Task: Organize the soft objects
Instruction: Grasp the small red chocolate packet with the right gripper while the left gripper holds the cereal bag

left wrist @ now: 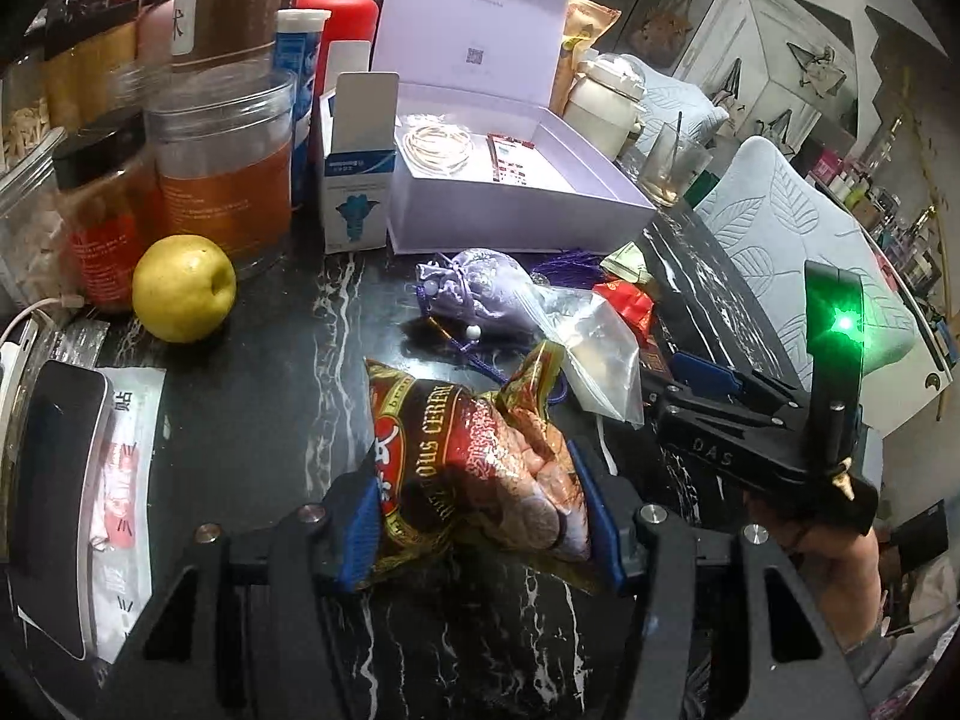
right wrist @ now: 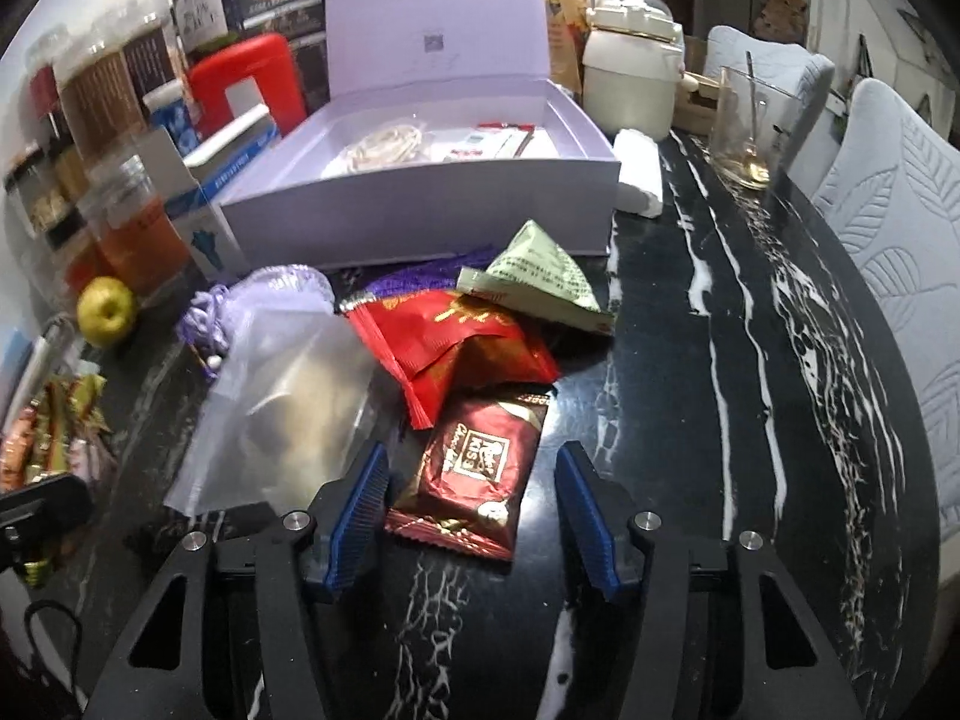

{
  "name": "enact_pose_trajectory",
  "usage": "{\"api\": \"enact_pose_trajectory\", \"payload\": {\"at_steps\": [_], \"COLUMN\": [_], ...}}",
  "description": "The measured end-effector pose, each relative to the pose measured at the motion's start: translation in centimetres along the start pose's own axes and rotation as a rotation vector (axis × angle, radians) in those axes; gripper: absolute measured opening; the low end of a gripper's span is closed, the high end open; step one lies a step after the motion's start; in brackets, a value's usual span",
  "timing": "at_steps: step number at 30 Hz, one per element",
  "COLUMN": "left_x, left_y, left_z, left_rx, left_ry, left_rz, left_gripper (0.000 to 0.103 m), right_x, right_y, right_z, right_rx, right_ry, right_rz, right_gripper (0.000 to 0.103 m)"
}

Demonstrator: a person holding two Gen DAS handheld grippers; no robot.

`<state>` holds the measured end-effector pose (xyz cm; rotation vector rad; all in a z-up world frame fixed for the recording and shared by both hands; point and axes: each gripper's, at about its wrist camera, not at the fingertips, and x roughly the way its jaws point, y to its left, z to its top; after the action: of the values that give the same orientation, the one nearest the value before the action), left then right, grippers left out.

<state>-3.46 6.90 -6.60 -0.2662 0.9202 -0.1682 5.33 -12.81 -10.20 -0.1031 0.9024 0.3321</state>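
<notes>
Your target, as I judge it, is the open box [right wrist: 420, 210] at the back of the bench [right wrist: 720, 360]; the loose packets lie in a heap just before its front wall. Your left claw [left wrist: 474, 516] is clamped on the cereal bag [left wrist: 474, 456], held low over the bench: lift it over the wall before you release, and grip no harder, since the bag crumples. Your right claw [right wrist: 471, 516] stands open astride the chocolate bar [right wrist: 480, 468]; close squarely across its width, clear of the red packet [right wrist: 444, 336] touching its far end.
</notes>
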Motion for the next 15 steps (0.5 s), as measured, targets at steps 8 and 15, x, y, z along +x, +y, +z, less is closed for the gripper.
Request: {"api": "enact_pose_trajectory", "payload": {"at_steps": [8, 15], "left_x": [0.7, 0.6], "left_y": [-0.7, -1.6], "left_z": [0.7, 0.1], "left_rx": [0.006, 0.047], "left_ry": [0.002, -0.004], "left_rz": [-0.013, -0.009], "left_gripper": [0.056, 0.056], "right_x": [-0.7, -2.4], "right_y": [-0.7, -2.2], "right_z": [-0.6, -2.2], "right_rx": [0.037, 0.106], "right_ry": [-0.028, -0.019], "right_rz": [-0.021, 0.027], "right_gripper": [0.032, 0.031]}}
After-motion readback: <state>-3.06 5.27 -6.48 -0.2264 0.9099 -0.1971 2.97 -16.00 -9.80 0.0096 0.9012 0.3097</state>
